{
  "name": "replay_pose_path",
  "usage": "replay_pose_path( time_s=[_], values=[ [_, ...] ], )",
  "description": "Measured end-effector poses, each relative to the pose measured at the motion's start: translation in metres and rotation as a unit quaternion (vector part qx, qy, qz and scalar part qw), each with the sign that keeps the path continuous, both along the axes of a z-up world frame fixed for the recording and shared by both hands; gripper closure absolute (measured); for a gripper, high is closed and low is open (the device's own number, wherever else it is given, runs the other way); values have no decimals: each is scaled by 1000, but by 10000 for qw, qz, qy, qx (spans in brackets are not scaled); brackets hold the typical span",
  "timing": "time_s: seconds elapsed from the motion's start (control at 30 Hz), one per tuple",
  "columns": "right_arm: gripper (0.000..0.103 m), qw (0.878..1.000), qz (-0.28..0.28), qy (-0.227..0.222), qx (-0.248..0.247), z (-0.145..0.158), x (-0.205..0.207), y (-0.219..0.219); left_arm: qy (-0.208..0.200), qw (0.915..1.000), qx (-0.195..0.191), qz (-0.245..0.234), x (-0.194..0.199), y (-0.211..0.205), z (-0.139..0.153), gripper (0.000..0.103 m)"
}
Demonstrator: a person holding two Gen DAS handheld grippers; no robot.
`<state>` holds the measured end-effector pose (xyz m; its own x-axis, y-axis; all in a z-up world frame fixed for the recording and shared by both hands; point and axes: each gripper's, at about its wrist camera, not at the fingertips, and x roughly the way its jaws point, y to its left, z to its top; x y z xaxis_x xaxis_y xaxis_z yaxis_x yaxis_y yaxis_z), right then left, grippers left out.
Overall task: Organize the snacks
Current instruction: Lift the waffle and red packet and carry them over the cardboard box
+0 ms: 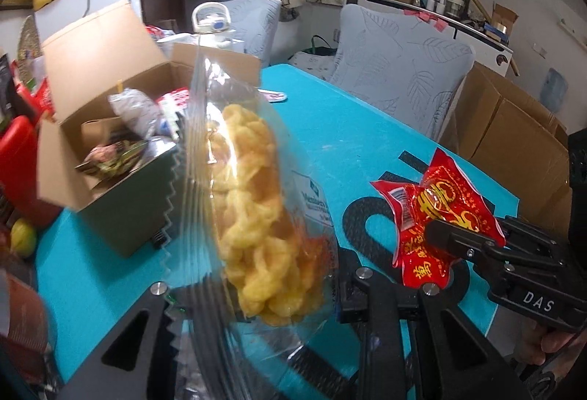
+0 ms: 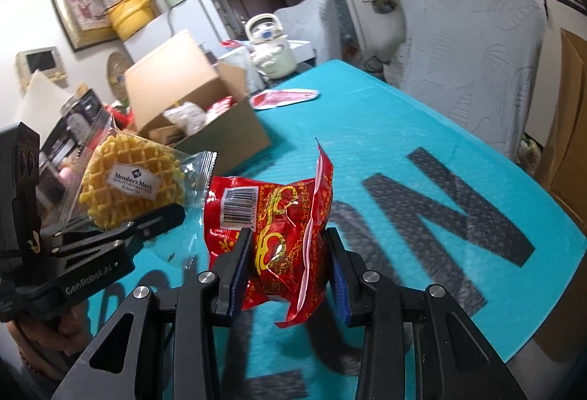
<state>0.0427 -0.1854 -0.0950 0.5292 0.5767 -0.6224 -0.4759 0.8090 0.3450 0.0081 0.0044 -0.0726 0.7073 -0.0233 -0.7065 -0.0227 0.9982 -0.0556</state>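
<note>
My left gripper (image 2: 161, 220) clamped the clear waffle packet (image 2: 128, 180), my right gripper (image 2: 290, 253) the red snack pouch (image 2: 271, 216); I held both above the teal table (image 2: 403, 113), because the open cardboard box (image 2: 205, 113) beyond looked like their destination.

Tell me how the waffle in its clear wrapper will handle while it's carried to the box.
The waffle packet probably stays fairly stiff: it stands up from the left gripper without drooping. The thin waffle may crack if squeezed harder. Its glossy clear film looks slippery, so it could slide out.
</note>
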Motion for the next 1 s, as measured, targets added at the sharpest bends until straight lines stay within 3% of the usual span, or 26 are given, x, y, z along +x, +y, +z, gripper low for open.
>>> replay_pose_path(
  time_s=[0.53, 0.7, 0.8, 1.0],
  values=[
    [65, 9935, 1090, -218, 264, 26, -32, 62, -377, 9961, 146, 787, -67, 42, 27, 76],
    [65, 9901, 1302, -466, 257, 47, -32, 83, -601, 9942, 180, 876, -73, 54, 41, 76],
    [65, 9876, 1428, -598, 281, 59, -29, 95, -739, 9914, 416, 1002, -71, 60, 50, 76],
    [65, 9834, 1624, -725, 361, 78, -16, 116, -926, 9891, 398, 1077, -58, 76, 63, 76]
  ],
)
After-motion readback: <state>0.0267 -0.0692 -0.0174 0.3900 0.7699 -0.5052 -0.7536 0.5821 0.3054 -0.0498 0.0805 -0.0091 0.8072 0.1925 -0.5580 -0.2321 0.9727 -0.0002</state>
